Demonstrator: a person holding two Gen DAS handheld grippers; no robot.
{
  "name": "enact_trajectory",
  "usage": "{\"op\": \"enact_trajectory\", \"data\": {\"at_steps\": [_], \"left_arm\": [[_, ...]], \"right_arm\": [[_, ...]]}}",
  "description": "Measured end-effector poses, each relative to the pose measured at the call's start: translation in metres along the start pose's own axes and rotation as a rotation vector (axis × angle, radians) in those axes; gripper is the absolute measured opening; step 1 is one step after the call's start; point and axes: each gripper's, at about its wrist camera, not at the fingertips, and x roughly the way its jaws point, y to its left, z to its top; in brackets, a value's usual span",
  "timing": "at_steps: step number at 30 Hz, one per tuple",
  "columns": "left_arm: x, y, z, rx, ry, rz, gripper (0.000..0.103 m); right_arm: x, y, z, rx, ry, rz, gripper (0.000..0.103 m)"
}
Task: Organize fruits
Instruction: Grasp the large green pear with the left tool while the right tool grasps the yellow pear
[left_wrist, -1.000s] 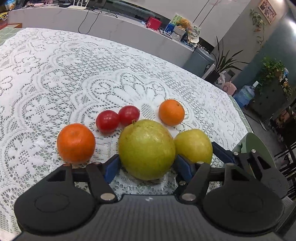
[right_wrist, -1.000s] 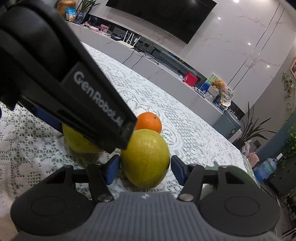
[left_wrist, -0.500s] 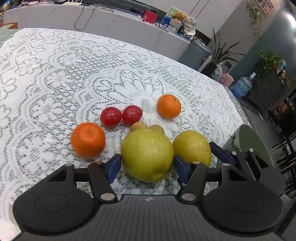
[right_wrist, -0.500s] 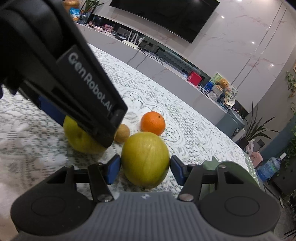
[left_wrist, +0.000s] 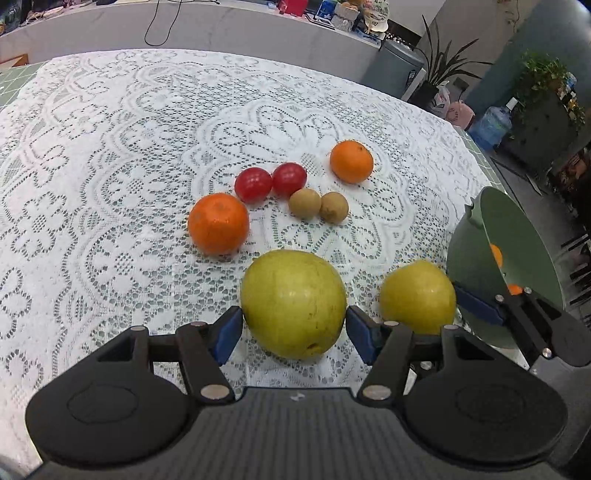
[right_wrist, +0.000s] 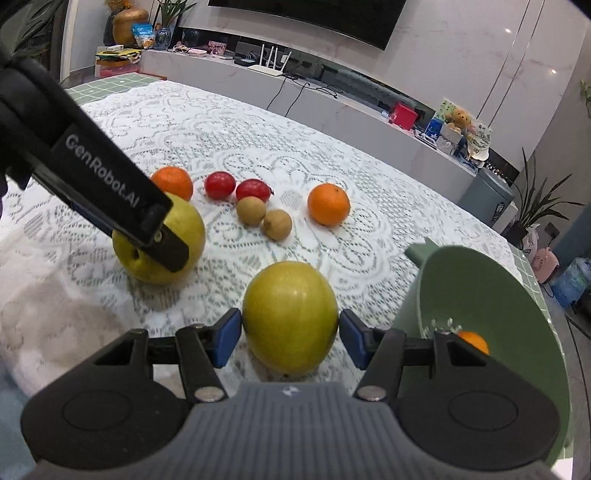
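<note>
My left gripper (left_wrist: 294, 328) is shut on a large yellow-green pear (left_wrist: 293, 302), held above the lace tablecloth. My right gripper (right_wrist: 290, 334) is shut on a second yellow-green pear (right_wrist: 290, 326), also seen in the left wrist view (left_wrist: 417, 297). The left gripper and its pear (right_wrist: 162, 240) show at the left of the right wrist view. On the cloth lie two oranges (left_wrist: 218, 223) (left_wrist: 351, 161), two red tomatoes (left_wrist: 253, 184) (left_wrist: 289, 179) and two small brown fruits (left_wrist: 304, 203) (left_wrist: 333, 206). A green bowl (right_wrist: 491, 280) at the right holds a small orange (right_wrist: 472, 341).
The white lace tablecloth (left_wrist: 110, 147) covers a round table whose edge curves off at the right. A low grey counter (right_wrist: 295, 96) with clutter runs behind. Potted plants (left_wrist: 443, 62) and a water bottle (left_wrist: 491, 125) stand on the floor beyond.
Both grippers have lifted and drawn back with their pears. The two small brown fruits and the green bowl have come into view.
</note>
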Motion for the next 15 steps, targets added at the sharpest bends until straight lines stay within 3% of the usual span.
{"op": "enact_trajectory", "data": {"at_steps": [7,10,15], "left_arm": [[-0.0006,-0.0035,-0.0037,-0.014,-0.038,0.011,0.075],[0.0008,-0.0049,-0.0054,-0.028,-0.051,0.007,0.076],[0.0031,-0.0107,-0.0077,-0.024,-0.1,0.033,0.078]], "right_arm": [[0.0016,0.0049,-0.0035,-0.009,-0.016,0.003,0.061],[0.0014,0.0074,-0.0047,-0.001,-0.017,0.007,0.068],[0.003,0.0067,-0.0033,0.016,-0.031,0.014,0.068]]}}
